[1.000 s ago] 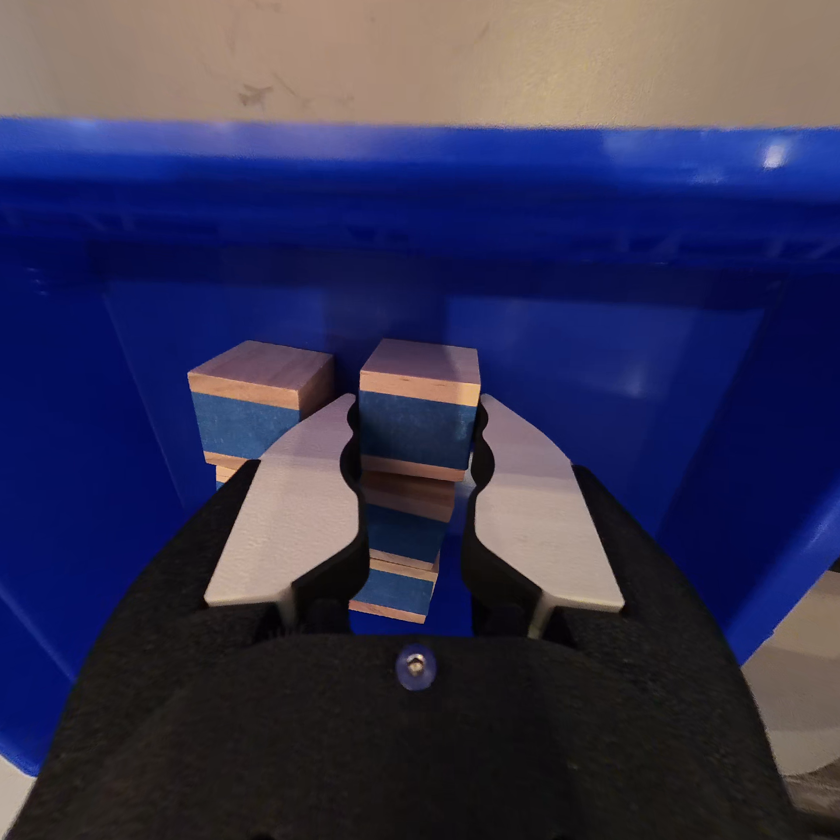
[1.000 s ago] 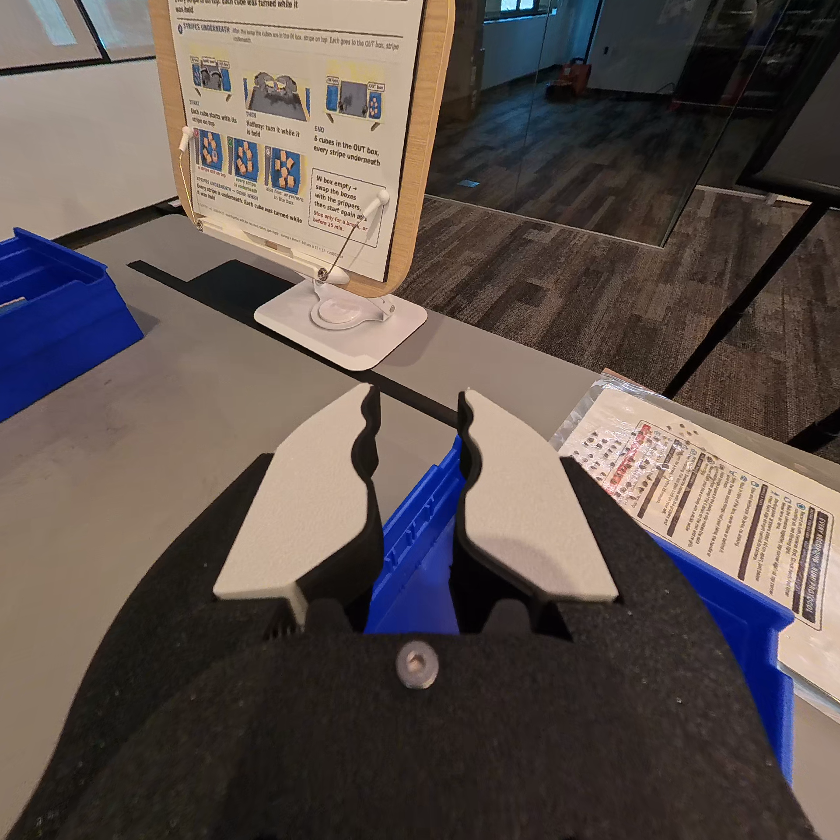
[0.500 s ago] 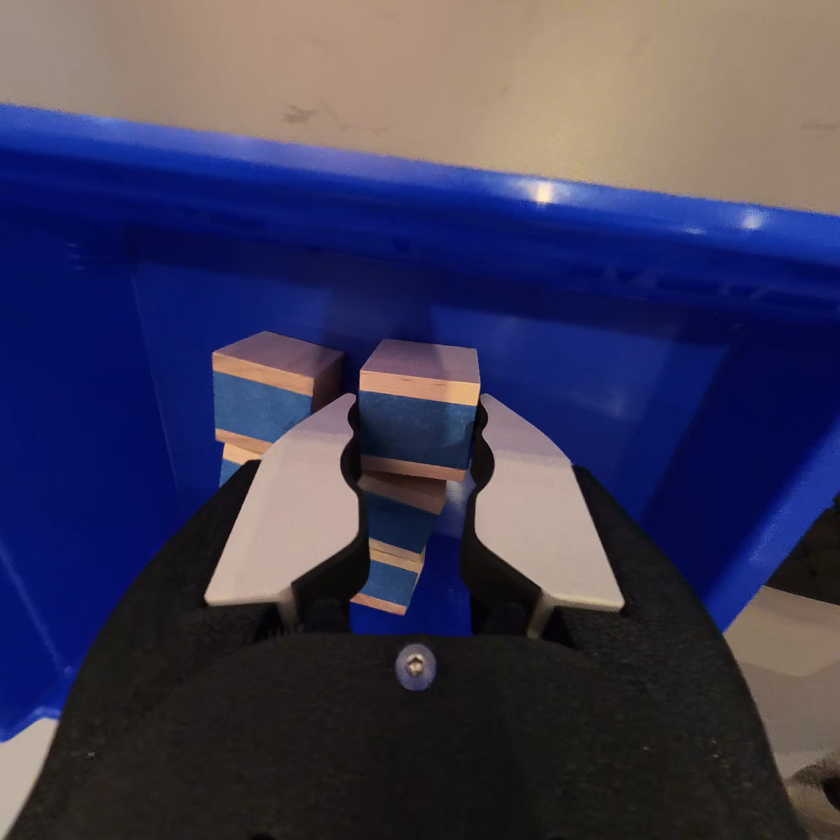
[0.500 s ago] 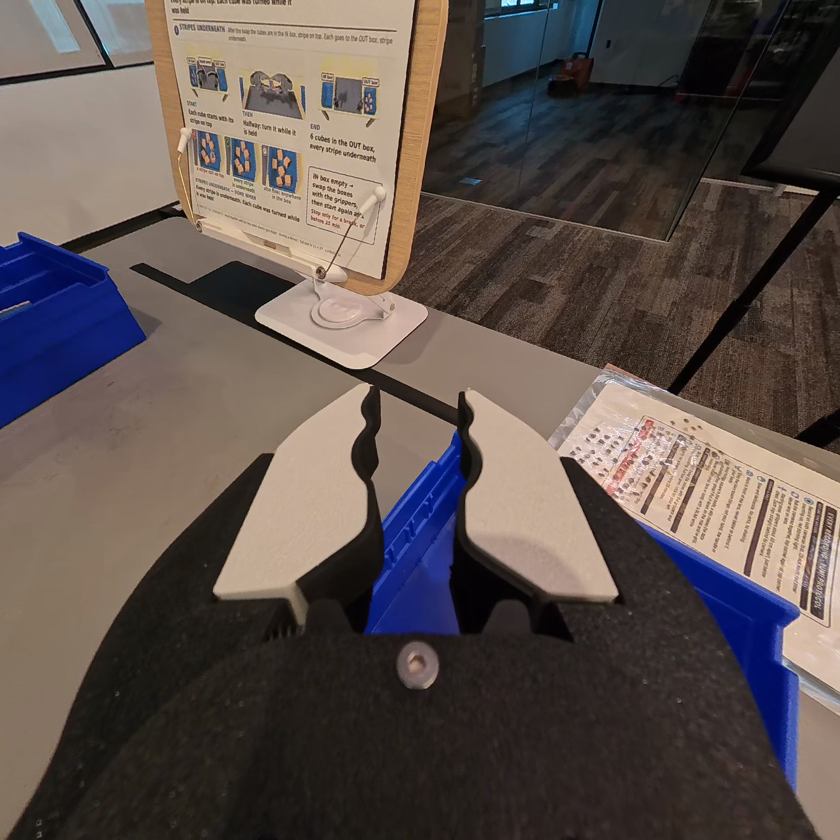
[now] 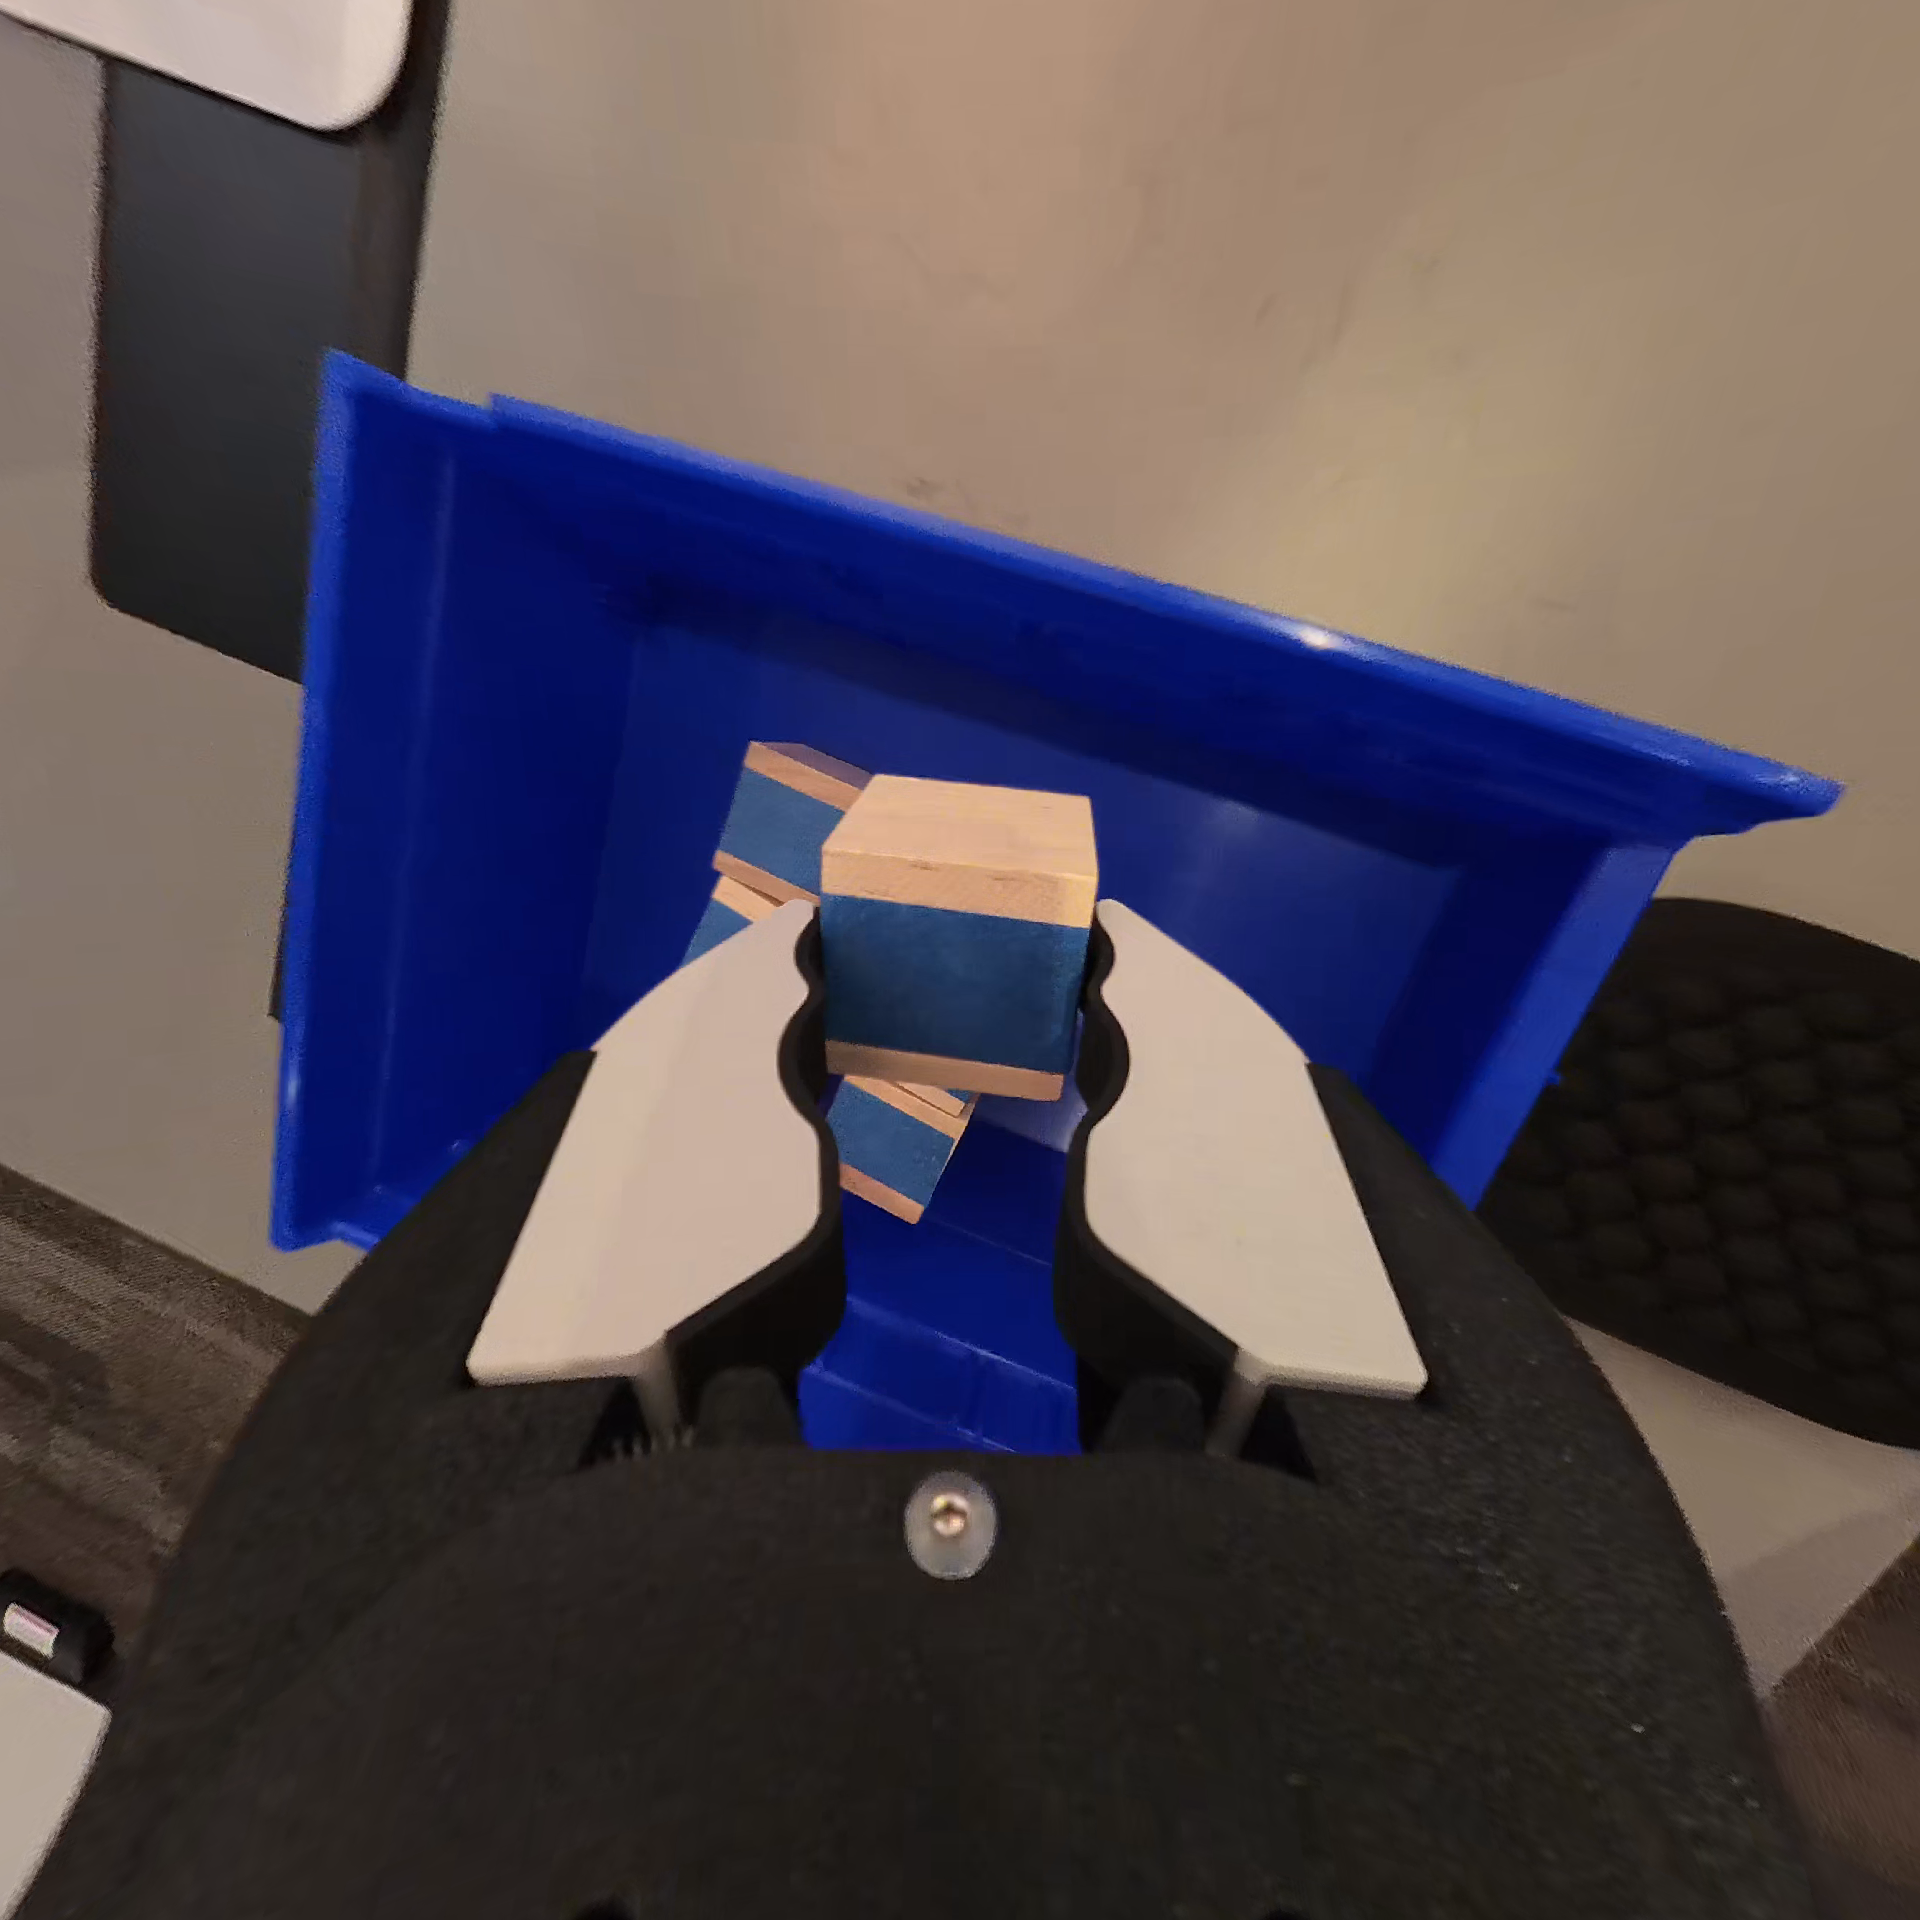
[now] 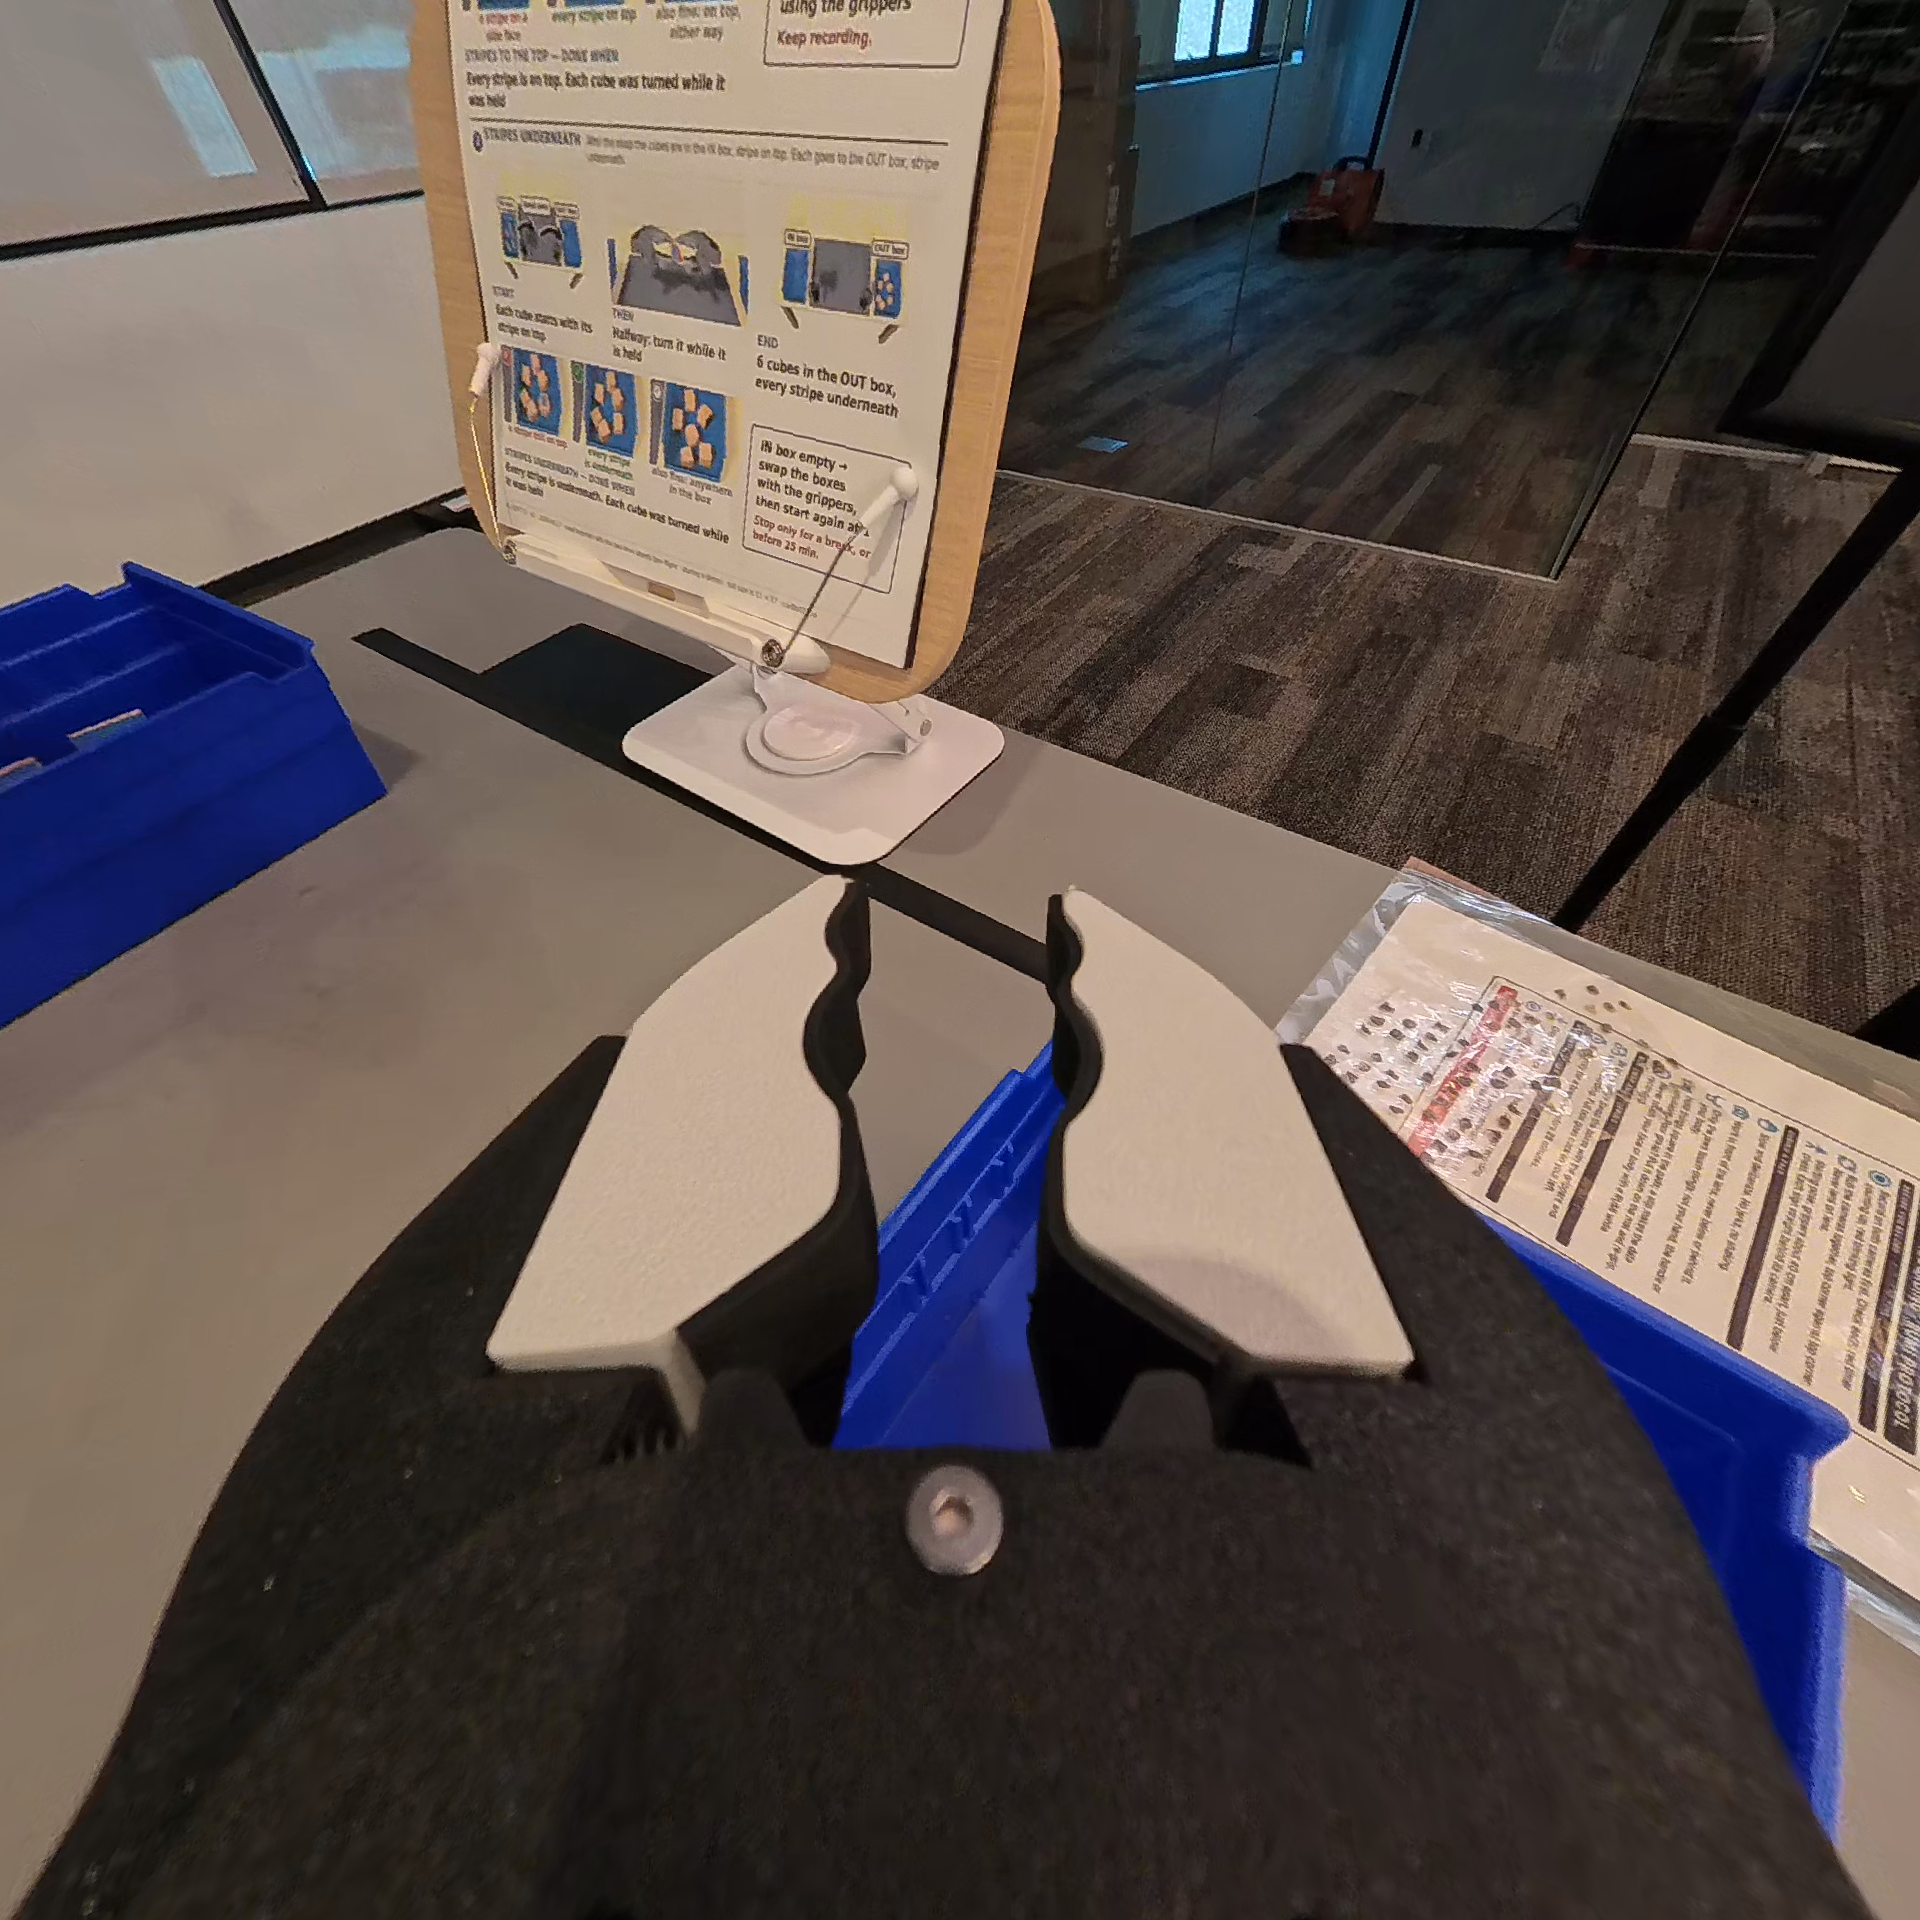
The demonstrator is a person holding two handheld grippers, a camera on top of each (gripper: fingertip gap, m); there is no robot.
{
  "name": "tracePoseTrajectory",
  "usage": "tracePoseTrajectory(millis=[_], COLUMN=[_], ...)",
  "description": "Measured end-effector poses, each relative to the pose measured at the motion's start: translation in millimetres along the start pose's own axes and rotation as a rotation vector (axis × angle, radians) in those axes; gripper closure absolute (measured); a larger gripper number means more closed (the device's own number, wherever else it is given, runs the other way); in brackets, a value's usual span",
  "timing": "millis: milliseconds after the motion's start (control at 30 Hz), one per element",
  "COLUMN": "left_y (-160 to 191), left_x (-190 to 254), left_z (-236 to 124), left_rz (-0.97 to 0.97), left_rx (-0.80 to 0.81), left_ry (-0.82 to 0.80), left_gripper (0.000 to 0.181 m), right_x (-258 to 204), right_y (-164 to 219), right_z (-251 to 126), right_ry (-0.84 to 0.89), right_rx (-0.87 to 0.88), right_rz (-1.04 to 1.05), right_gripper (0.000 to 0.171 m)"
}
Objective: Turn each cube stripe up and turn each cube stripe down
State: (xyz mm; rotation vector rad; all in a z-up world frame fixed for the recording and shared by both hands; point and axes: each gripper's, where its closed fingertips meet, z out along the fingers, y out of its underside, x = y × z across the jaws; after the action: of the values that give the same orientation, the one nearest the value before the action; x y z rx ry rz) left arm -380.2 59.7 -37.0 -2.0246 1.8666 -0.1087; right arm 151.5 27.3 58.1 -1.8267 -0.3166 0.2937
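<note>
Cube (image 5: 951,961) of pale wood with a blue stripe band was pinched between the two fingertips of the left gripper (image 5: 948,971), held above the open blue bin (image 5: 447,831). The stripe faced the camera, with bare wood on the cube's top face. Below and beyond it, further striped cubes (image 5: 790,831) were seen lying in the bin, one (image 5: 899,1153) tilted just under the held cube. The bin was set on a grey table (image 5: 1143,312), and a black honeycomb-textured pad (image 5: 1745,1143) was seen at its right.

In the right wrist view, the right gripper (image 6: 956,914) was held with its fingers spread a little apart and nothing between them, above the near left corner of a second blue bin (image 6: 956,1278). A printed sheet in a plastic sleeve (image 6: 1621,1143) was seen to the right of that bin. Farther off, an instruction board on a white stand (image 6: 810,769) was placed at the far edge of the table, and another blue bin (image 6: 156,748) was seen at far left.
</note>
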Motion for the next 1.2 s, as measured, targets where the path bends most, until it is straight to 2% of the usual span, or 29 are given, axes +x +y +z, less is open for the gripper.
tracePoseTrajectory(millis=[333, 533, 733, 967, 1033, 1200], left_y=[-50, -102, -173, -257, -272, -284], left_x=[2, 20, 63, 102, 103, 100], left_z=[-47, -29, -2, -26, -38, -45], left_rz=[-0.077, -0.274, -0.322, -0.331, -0.355, -0.394], left_rx=[0.253, 0.553, 0.696, 0.843, 0.895, 0.95], left_ry=[-0.019, 0.146, 0.317, 0.52, 0.586, 0.651], left_gripper=[0.135, 0.135, 0.136, 0.136, 0.136, 0.136], right_x=[-7, -26, -85, -180, -199, -237], right_y=[-1, -2, -15, -4, 0, -1], right_z=[1, 9, 16, 19, 22, 25], right_ry=[-0.029, -0.078, -0.213, -0.476, -0.489, -0.513], right_rx=[0.004, -0.012, 0.0, -0.028, -0.022, 0.061], right_rz=[0.003, -0.031, -0.211, -0.499, -0.593, -0.732], right_gripper=[0.139, 0.139, 0.138, 0.122, 0.114, 0.111])
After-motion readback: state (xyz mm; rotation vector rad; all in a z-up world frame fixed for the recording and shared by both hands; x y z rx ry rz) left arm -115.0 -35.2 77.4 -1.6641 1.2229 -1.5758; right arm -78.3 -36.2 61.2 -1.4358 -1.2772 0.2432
